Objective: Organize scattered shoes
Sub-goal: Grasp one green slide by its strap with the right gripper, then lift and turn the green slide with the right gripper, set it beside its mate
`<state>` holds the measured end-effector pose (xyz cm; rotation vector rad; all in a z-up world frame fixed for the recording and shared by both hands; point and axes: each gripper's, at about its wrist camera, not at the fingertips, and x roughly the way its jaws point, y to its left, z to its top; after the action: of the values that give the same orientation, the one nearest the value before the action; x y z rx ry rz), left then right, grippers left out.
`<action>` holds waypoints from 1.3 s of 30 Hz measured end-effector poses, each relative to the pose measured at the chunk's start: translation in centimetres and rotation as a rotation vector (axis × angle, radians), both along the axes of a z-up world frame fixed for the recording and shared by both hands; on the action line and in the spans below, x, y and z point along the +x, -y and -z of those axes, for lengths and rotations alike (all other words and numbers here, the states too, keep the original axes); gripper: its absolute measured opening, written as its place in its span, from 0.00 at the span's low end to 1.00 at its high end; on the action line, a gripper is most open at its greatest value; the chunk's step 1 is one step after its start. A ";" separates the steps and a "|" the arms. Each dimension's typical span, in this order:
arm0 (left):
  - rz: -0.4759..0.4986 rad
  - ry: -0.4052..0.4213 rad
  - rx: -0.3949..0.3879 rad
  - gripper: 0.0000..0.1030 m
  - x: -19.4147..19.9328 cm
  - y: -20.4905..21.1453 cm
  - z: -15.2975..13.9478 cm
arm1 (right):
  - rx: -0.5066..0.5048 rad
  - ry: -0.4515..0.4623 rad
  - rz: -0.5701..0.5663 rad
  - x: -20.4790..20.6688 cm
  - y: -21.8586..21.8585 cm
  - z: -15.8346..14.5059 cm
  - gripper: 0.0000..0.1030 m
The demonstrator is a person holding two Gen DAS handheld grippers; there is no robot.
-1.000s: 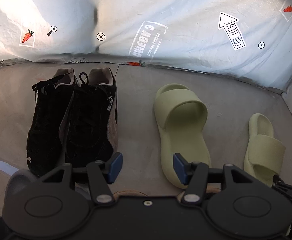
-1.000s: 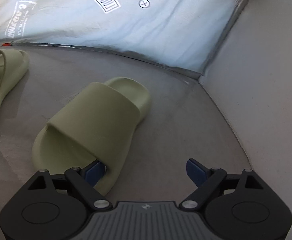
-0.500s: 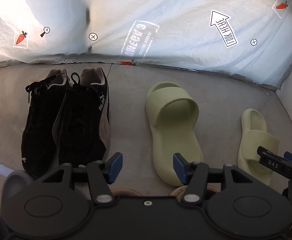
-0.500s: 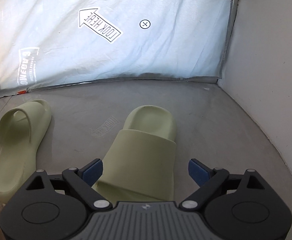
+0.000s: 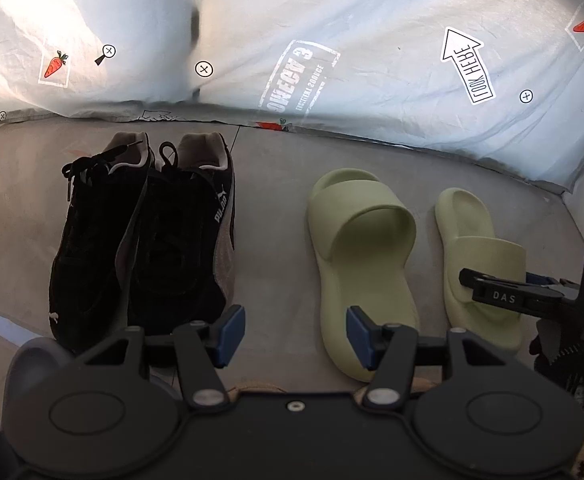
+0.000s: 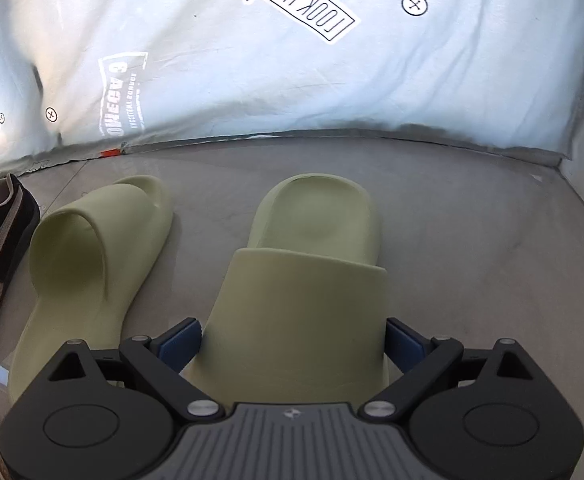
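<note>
Grey floor at mid-frame carries the right slide [image 6: 304, 280], light, squashy foam best pinched across its strap, between the opening right gripper [image 6: 292, 340], pads seemingly clear.

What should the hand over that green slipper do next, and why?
Probably back straight away. The right gripper is opening around the right slide, which lies flat beside the left slide, both pointing the same way, so the pair looks placed.
</note>
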<state>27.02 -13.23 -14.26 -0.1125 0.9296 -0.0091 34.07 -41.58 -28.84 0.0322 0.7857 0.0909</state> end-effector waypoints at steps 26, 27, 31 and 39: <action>-0.055 0.018 -0.055 0.55 -0.1 -2.6 -0.1 | 0.030 0.087 -0.213 4.1 -11.2 -3.9 0.09; -0.048 0.030 -0.053 0.55 -0.3 -2.4 -0.3 | 0.030 0.120 -0.211 3.7 -10.9 -4.5 0.10; -0.015 0.052 -0.042 0.55 -0.7 -1.5 -0.9 | 0.124 0.218 -0.133 1.7 -7.6 -7.7 0.11; 0.029 0.054 -0.057 0.55 -1.0 -0.4 -1.0 | 0.275 0.309 0.342 -5.7 7.4 -9.1 0.08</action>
<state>26.06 -12.84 -13.25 -0.1512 0.8771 -0.0654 28.38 -49.03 -19.77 0.4027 0.4460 -0.1201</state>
